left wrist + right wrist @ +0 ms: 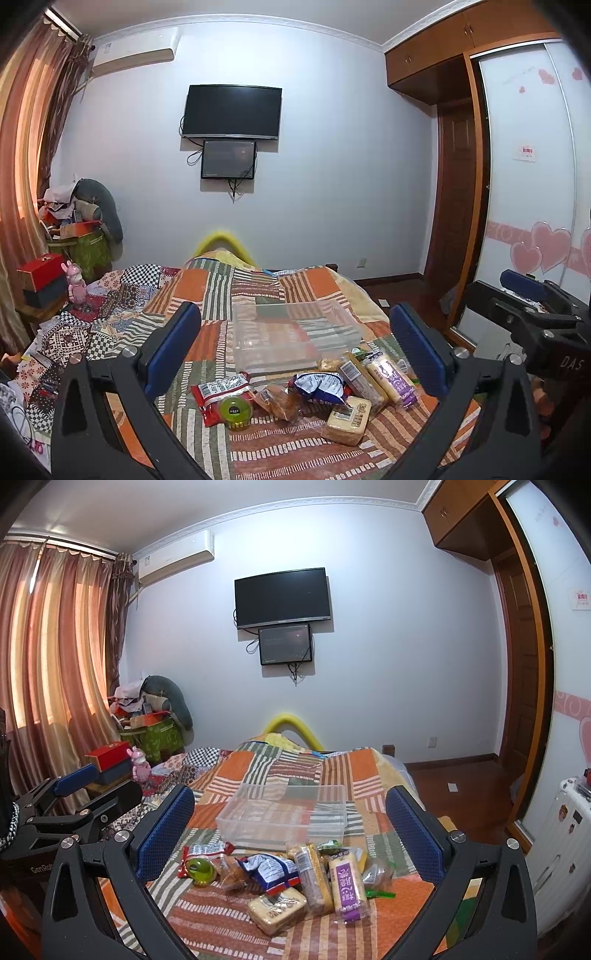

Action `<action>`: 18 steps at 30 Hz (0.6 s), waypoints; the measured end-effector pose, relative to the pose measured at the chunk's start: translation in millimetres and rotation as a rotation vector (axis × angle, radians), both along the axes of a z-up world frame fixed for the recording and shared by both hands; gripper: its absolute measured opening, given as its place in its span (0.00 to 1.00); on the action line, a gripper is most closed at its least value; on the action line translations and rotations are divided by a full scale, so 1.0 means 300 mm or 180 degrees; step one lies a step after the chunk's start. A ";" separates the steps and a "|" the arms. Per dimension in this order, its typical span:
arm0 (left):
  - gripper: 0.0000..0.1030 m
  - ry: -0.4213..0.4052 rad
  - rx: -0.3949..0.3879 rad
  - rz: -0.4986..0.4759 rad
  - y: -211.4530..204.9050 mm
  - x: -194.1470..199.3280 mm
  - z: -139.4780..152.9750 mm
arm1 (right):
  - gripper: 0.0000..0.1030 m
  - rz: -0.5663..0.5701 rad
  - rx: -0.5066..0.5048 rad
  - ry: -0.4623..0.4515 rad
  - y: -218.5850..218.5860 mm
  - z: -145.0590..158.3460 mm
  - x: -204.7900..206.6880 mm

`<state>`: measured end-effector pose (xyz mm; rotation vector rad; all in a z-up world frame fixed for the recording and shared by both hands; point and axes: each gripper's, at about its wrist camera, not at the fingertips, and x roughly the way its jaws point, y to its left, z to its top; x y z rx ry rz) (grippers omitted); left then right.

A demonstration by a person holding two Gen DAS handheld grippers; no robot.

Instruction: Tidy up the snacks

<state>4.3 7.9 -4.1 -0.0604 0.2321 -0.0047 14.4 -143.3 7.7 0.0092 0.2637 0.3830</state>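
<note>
Snacks in crinkly wrappers lie heaped on the striped orange, green and white patchwork quilt point(236, 295) of the bed, at about 6 o'clock from the clear rectangular plastic container point(295, 336), whose near wall they just reach. In my left view the red foil packet point(218, 393) sits at the 9 o'clock end of the heap with the small round green-lidded jelly cup point(235, 408) resting on it; at 3 o'clock from that cup comes the clear-wrapped brown pastry point(277, 400), then the blue-and-white crumpled bag point(321, 386). The square pale cake in clear film point(347, 419) lies nearest me, at 5 o'clock from the blue bag, and the long yellow biscuit pack with a purple label point(391, 378) stretches along the 3 o'clock edge, touching a second long pack beside it. My left gripper point(295, 350) hangs above the heap, its blue-padded fingers spread wide and holding nothing. My right gripper point(290, 829) is likewise released, fingers well apart with the container point(284, 812) and the purple-labelled pack point(349, 888) framed between them, touching neither. A black wall-mounted television point(282, 598) hangs at 12 o'clock, and reddish curtains point(51, 646) cover the window at 9 o'clock.
</note>
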 end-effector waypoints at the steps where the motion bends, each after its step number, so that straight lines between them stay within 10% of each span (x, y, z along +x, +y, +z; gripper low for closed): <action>1: 1.00 -0.0001 0.0003 0.0000 -0.001 0.001 0.000 | 1.00 -0.0001 0.0001 0.0000 0.000 0.000 0.000; 18: 1.00 -0.0007 -0.0012 -0.0007 -0.008 -0.002 0.001 | 1.00 -0.0001 0.0025 -0.0005 0.003 0.000 -0.006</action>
